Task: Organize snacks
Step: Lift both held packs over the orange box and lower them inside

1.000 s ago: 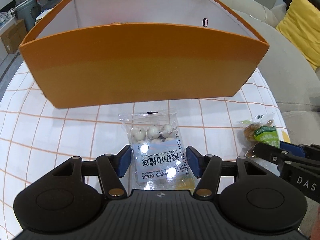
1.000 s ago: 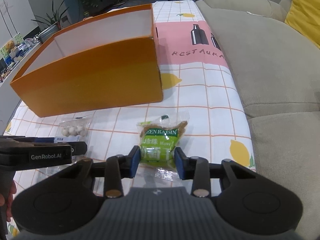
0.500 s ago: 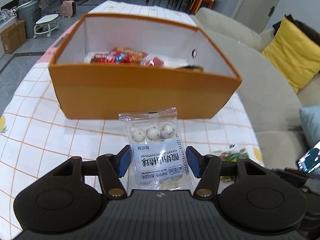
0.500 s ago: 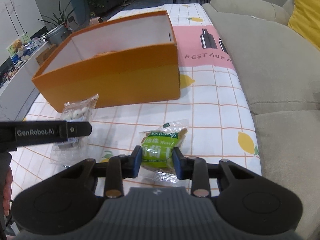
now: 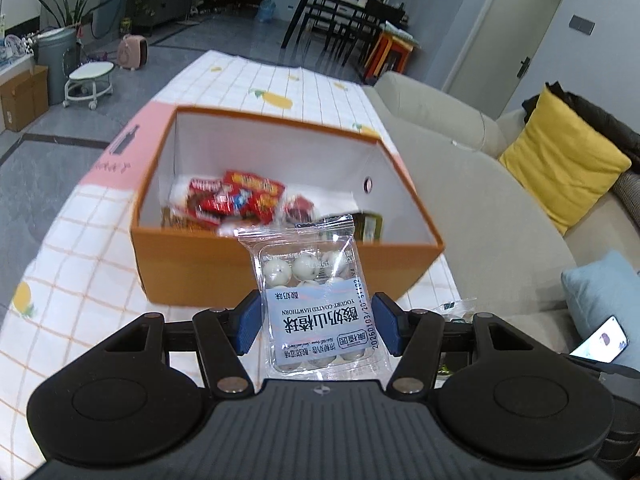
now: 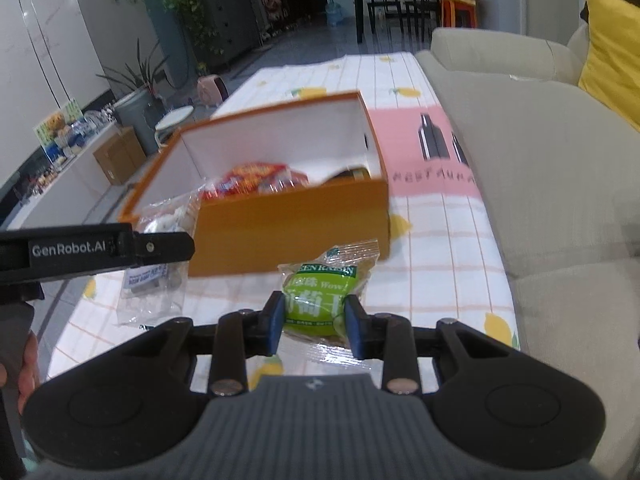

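Observation:
My left gripper (image 5: 318, 322) is shut on a clear packet of yogurt-coated hawthorn balls (image 5: 316, 288) and holds it in the air just in front of the orange box (image 5: 280, 272). The box is open on top, white inside, and holds red snack packets (image 5: 236, 200). My right gripper (image 6: 314, 320) is shut on a green raisin packet (image 6: 320, 292), lifted above the table near the box's (image 6: 288, 220) right front corner. The left gripper also shows in the right wrist view (image 6: 160, 246) with its packet (image 6: 160, 268).
The table has a white checked cloth with lemons (image 5: 80, 264) and a pink panel (image 6: 424, 152). A grey sofa (image 5: 480, 184) with a yellow cushion (image 5: 560, 160) runs along the right. A phone (image 5: 600, 338) lies on the sofa.
Both grippers have risen from the table with their packets. The box now appears from above, so its contents show. The right gripper closed tighter on the raisin packet.

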`<state>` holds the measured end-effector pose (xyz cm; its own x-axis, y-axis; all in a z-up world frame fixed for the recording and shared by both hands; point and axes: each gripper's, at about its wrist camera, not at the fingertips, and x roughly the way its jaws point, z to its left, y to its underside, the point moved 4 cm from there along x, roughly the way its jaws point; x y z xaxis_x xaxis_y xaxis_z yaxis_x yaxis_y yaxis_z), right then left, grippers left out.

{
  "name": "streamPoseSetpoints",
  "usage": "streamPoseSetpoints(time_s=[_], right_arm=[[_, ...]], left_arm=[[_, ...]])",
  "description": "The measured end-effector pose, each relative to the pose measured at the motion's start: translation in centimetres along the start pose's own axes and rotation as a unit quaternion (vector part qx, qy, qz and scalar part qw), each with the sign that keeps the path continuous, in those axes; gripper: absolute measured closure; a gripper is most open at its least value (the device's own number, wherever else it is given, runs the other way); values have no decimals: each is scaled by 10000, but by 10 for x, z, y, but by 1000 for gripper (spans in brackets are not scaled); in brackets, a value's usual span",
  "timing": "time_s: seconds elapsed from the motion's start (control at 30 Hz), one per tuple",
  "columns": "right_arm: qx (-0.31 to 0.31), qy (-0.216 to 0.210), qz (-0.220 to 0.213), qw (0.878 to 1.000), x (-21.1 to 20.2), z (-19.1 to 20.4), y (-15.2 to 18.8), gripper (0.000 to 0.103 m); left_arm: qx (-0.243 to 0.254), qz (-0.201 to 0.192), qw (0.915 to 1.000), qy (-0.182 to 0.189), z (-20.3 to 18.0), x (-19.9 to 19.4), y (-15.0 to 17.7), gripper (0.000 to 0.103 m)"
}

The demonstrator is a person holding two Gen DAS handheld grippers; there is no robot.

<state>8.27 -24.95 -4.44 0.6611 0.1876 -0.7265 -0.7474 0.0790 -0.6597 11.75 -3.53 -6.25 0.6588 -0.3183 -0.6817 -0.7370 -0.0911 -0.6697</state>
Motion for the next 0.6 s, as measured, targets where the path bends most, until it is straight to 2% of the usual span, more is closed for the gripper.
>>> streamPoseSetpoints(time_s=[0.33, 0.6], right_arm=[[-268, -147, -373, 9988, 0, 19, -52, 74], [-516, -425, -408, 9969, 23, 21, -97, 74]], left_arm=[[288, -280, 9992, -36, 9, -6, -50, 36], [281, -91, 9995, 100, 23, 13, -87, 36]])
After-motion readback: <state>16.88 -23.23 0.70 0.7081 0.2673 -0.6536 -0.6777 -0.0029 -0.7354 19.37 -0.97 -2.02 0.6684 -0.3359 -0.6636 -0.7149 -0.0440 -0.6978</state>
